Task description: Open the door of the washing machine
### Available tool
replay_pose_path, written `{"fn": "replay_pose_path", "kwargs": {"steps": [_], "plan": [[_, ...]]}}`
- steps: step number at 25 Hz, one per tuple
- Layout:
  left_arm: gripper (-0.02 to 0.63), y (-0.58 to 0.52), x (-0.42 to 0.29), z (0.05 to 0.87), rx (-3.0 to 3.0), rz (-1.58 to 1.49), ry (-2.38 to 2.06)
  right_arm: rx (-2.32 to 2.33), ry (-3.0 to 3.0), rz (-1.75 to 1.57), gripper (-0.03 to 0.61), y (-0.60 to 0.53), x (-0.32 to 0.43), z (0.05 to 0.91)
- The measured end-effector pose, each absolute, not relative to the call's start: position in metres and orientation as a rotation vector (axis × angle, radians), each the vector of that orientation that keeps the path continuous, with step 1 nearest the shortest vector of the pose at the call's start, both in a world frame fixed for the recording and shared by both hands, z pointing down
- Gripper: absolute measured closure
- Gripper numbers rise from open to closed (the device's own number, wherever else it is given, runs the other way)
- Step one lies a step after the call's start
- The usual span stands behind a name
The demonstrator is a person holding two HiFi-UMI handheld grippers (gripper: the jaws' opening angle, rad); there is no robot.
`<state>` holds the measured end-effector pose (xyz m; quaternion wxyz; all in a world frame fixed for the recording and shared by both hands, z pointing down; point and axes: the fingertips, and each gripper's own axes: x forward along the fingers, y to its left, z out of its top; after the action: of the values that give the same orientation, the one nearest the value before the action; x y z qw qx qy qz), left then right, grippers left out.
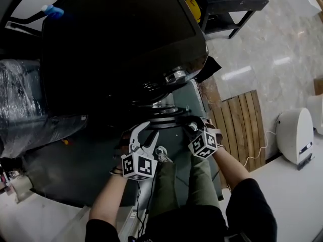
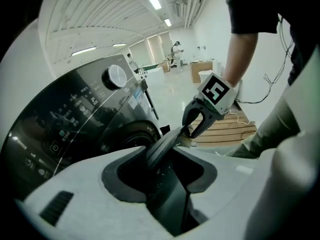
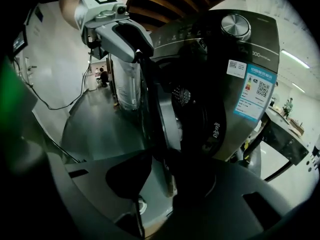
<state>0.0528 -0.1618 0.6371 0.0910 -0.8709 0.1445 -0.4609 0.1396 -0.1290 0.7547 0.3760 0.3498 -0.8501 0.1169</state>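
Glossy black glass and dark grey steel make up the washing machine (image 1: 116, 44), whose round door (image 3: 170, 114) stands ajar on edge, swung out from the front toward the person. Only its thin rim shows from above. The left gripper (image 1: 144, 135) and the right gripper (image 1: 193, 126) are both clamped on that rim, one at each end of the same stretch. From the right gripper's jaws the rim runs straight ahead and up to the left gripper. From the left gripper's jaws it runs forward to the right gripper. The door's thick inner bulge lies just right of the right gripper, facing the dark opening. The inside of the machine is too dark to read, and the right gripper's black jaws blend into the rim. A round metal dial (image 2: 116, 76) sits on the slanted panel, up and left of the left gripper. A blue-and-white label (image 3: 255, 91) with square codes is stuck to the front. A wooden slat pallet (image 1: 242, 127) lies on the floor beyond the right gripper. The person's olive trousers (image 1: 194, 180) are cut off below the grippers.
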Motion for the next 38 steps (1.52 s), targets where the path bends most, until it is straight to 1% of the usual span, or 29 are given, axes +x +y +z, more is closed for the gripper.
{"fn": "replay_pose_path", "kwargs": {"steps": [7,11,15,21,24,25,27,29,31,34,38], "plan": [[0.442,-0.138,0.041,0.639,-2.602,-1.408,0.389,0.965,-2.146,0.392,0.437,-0.097,0.126,0.756],[0.436,-0.126,0.034,0.641,-2.6,-1.407,0.372,0.968,-2.127,0.442,0.365,-0.071,0.116,0.755],[0.425,-0.11,0.026,0.641,-2.673,-1.406,0.349,1.045,-2.109,0.498,0.371,-0.041,0.11,0.738],[0.41,-0.084,0.009,0.639,-2.792,-1.37,0.353,1.282,-2.078,0.646,0.376,-0.005,0.099,0.7],[0.408,-0.073,-0.001,0.637,-2.907,-1.359,0.427,1.388,-2.052,0.675,0.391,0.011,0.094,0.679],[0.419,-0.073,-0.004,0.636,-2.957,-1.352,0.486,1.424,-2.036,0.678,0.405,0.014,0.095,0.673],[0.498,-0.07,-0.015,0.635,-3.024,-1.331,0.586,1.491,-2.004,0.694,0.42,0.02,0.095,0.66],[0.508,-0.064,-0.029,0.635,-3.05,-1.291,0.628,1.541,-1.991,0.713,0.44,0.024,0.091,0.646],[0.54,-0.061,-0.044,0.633,-3.075,-1.244,0.676,1.564,-1.997,0.71,0.44,0.023,0.085,0.632],[0.545,-0.059,-0.061,0.632,-3.12,-1.199,0.783,1.55,-2.011,0.661,0.442,0.019,0.083,0.613],[0.548,-0.054,-0.092,0.633,-3.14,-1.214,0.998,1.492,-2.027,0.62,0.451,0.021,0.079,0.602]]}}
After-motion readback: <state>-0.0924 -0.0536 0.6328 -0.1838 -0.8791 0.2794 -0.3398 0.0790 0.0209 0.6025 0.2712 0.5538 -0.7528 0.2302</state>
